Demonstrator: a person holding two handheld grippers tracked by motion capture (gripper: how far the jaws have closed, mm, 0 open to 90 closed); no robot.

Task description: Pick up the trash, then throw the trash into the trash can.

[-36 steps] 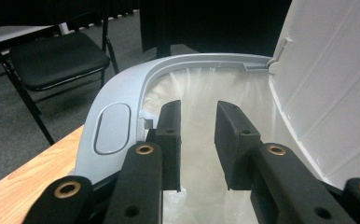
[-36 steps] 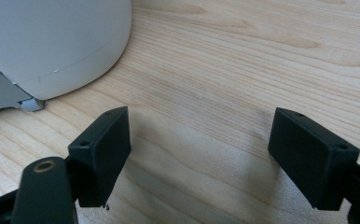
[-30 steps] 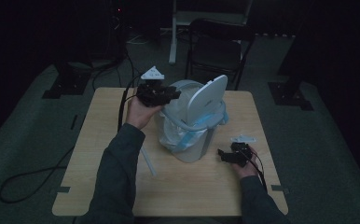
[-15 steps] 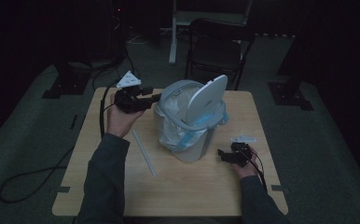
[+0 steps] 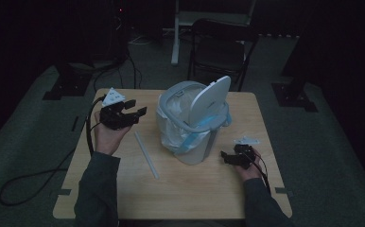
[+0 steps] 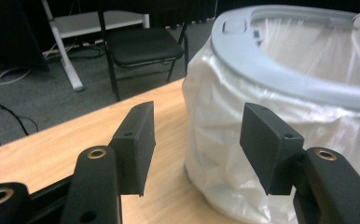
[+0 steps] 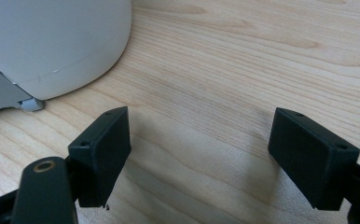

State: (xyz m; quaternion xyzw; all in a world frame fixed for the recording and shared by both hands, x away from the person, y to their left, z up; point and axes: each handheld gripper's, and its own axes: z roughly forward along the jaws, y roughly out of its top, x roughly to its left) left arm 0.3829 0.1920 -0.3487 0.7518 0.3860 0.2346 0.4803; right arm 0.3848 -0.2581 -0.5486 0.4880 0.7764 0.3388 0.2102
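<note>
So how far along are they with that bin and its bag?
The white liner bag already sits inside the bin, folded over its rim, with the lid tipped up. In hand: nothing. The left gripper, jaws just opening, and the right gripper are both empty. Left, probably: closing the lid.

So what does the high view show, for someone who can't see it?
A small grey bin with a white liner bag and its lid tipped up stands on a wooden table. A person holds the left gripper, fingers open, beside it, and the right gripper low near its base. A white strip lies between.
</note>
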